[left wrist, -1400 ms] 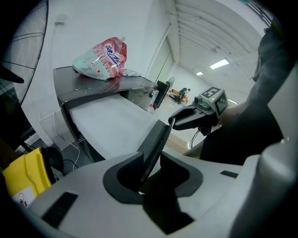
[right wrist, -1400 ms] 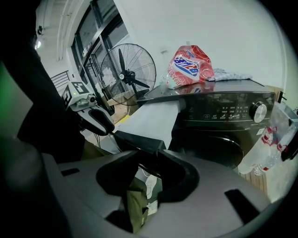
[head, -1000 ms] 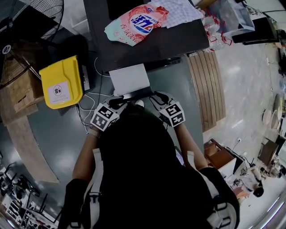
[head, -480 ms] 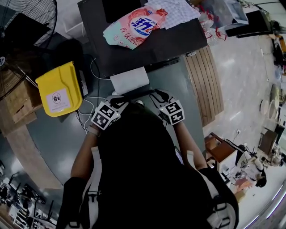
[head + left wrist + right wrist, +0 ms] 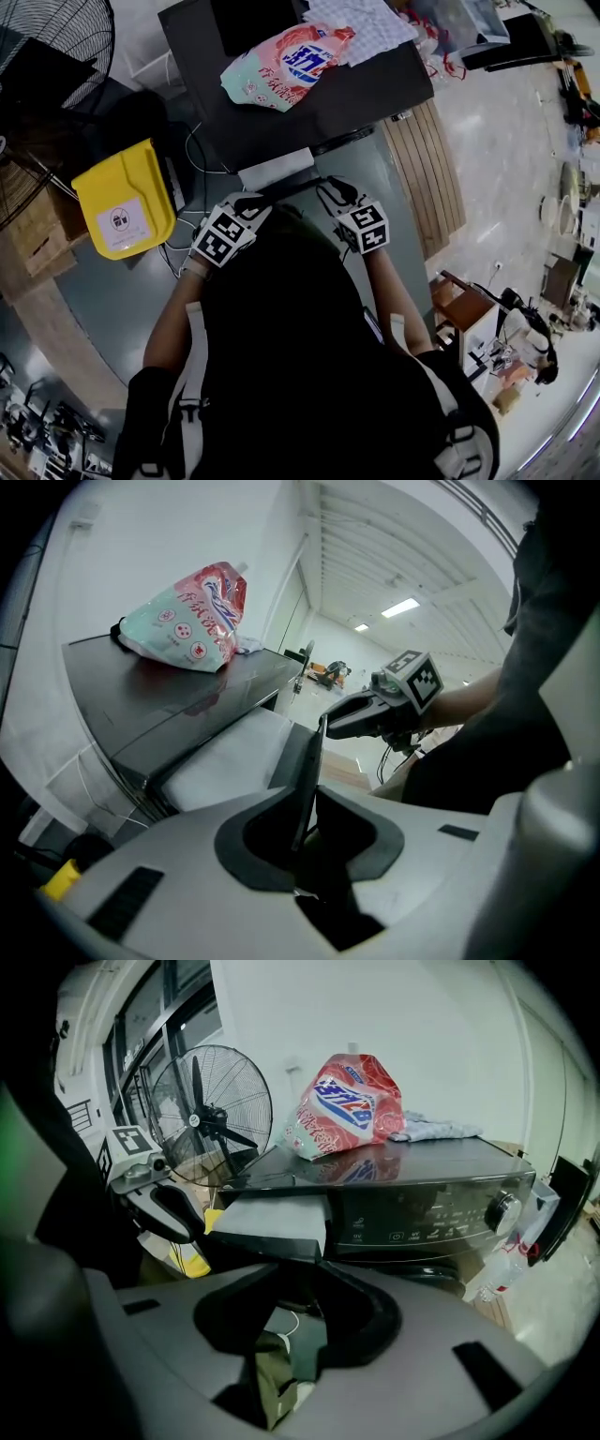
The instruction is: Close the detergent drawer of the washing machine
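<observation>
The white detergent drawer [image 5: 275, 169] sticks out a short way from the dark washing machine [image 5: 366, 89]. My left gripper [image 5: 246, 202] is at the left end of the drawer's dark front panel [image 5: 309, 761]. Its jaws are closing, with the panel's thin edge between them and no pad visibly pressing on it. In the left gripper view the gripper [image 5: 305, 803] straddles that edge. My right gripper [image 5: 328, 192] stands open at the panel's right end. In its own view the right gripper [image 5: 298, 1288] sits just under the drawer [image 5: 267, 1215].
A pink detergent bag [image 5: 286, 64] and a cloth [image 5: 361, 23] lie on top of the machine. A yellow bin [image 5: 127, 197], cables [image 5: 183, 220] and a standing fan [image 5: 211, 1115] are to the left. A slatted wooden board [image 5: 427, 169] lies on the right.
The drawer has slid further into the machine, so less of its white top shows. Both grippers have moved toward the machine with it.
</observation>
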{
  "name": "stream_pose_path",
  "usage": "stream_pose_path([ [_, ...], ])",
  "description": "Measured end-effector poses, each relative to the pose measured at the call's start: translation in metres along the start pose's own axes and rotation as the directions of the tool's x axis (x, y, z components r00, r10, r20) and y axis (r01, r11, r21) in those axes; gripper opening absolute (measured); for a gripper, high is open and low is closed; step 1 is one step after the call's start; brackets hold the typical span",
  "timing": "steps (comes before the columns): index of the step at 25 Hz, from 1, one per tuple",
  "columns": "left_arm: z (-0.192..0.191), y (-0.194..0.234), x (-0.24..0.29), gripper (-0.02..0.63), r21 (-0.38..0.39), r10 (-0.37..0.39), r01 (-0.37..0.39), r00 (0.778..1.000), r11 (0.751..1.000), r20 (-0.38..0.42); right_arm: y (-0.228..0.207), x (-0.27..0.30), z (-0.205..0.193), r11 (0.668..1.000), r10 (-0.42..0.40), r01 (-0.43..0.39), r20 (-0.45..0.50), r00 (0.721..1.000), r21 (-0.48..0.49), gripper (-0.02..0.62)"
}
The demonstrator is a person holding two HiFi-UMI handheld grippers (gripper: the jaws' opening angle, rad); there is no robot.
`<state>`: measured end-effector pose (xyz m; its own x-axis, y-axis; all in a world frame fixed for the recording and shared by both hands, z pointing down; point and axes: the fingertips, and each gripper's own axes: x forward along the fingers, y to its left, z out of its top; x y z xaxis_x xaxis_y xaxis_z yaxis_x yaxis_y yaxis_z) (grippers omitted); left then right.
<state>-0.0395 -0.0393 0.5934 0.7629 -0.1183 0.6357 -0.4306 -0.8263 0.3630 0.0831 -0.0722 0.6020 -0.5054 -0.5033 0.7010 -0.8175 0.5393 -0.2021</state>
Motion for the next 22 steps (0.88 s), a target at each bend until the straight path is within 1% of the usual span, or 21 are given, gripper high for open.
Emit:
stream_pose_path([
  [5, -0.002, 0.003, -0.003, 0.067, 0.05, -0.037, 0.038, 0.999, 0.998, -0.016, -0.001, 0.003, 0.003, 0.999, -0.041, 0.041, 0.011, 0.999, 0.023, 0.133],
  [10, -0.002, 0.011, -0.007, 0.067, 0.051, -0.038, 0.038, 0.999, 0.998, 0.0, -0.003, 0.007, 0.008, 0.996, -0.074, 0.072, 0.033, 0.997, 0.059, 0.133],
  [15, 0.0, 0.016, -0.014, 0.068, 0.063, -0.015, 0.015, 1.0, 0.998, 0.006, -0.005, 0.009, 0.014, 0.995, -0.079, 0.076, 0.045, 0.996, 0.07, 0.133],
  [19, 0.001, 0.021, -0.02, 0.072, 0.045, 0.019, -0.019, 1.0, 0.999, 0.014, -0.006, 0.01, 0.016, 0.995, -0.074, 0.07, 0.051, 0.996, 0.077, 0.135],
  [22, -0.002, 0.025, -0.027, 0.075, 0.012, 0.05, -0.051, 0.998, 0.999, 0.024, -0.005, 0.011, 0.017, 0.995, -0.067, 0.063, 0.057, 0.996, 0.075, 0.135],
])
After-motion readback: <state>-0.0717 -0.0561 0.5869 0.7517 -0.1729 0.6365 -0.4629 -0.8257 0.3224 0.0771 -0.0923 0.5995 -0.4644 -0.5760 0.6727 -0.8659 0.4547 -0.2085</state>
